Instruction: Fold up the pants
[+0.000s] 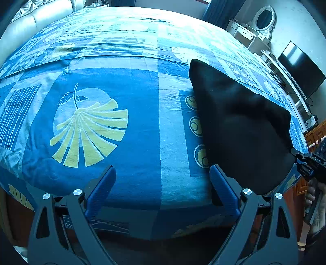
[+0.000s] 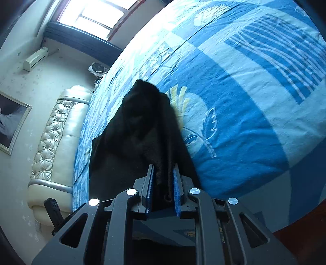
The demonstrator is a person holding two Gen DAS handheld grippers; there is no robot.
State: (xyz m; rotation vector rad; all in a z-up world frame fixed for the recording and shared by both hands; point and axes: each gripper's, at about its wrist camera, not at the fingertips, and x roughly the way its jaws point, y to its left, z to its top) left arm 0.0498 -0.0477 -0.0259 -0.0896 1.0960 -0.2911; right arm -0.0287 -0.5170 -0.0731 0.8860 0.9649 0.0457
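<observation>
The pants (image 1: pixel 242 130) were plain black and matte, so dark that seams and folds barely showed. In the left wrist view they lay as one broad panel on the right side of the bed (image 1: pixel 138 122), near its edge, narrowing to a blunt corner at the far end. In the right wrist view the cloth (image 2: pixel 140 130) rose in a bunched ridge from the bed up into the right gripper (image 2: pixel 163 177), with a flatter layer spread to its left.

The right gripper had its blue pads (image 2: pixel 176 193) drawn narrow on that bunch of black cloth — pinched between them. The left gripper (image 1: pixel 162 173) stood wide apart above the near edge of the bed, holding nothing; its right finger (image 1: pixel 221 183) sat just beside the near corner of the pants, and whether it touched them could not be told.

The bed wore a blue patchwork cover with a pale yellow fan-leaf print (image 1: pixel 89 128) and ringed circles (image 1: pixel 195 124). A cream tufted headboard (image 2: pixel 53 142) stood at one end, a framed picture (image 2: pixel 12 120) and an air conditioner (image 2: pixel 35 58) on the wall beyond. Past the right edge were a white vanity with an oval mirror (image 1: pixel 264 18) and a dark television (image 1: pixel 301 69).

The right gripper (image 1: pixel 303 165), seen from the left, bore the letters "DAS" — nothing else was legible
</observation>
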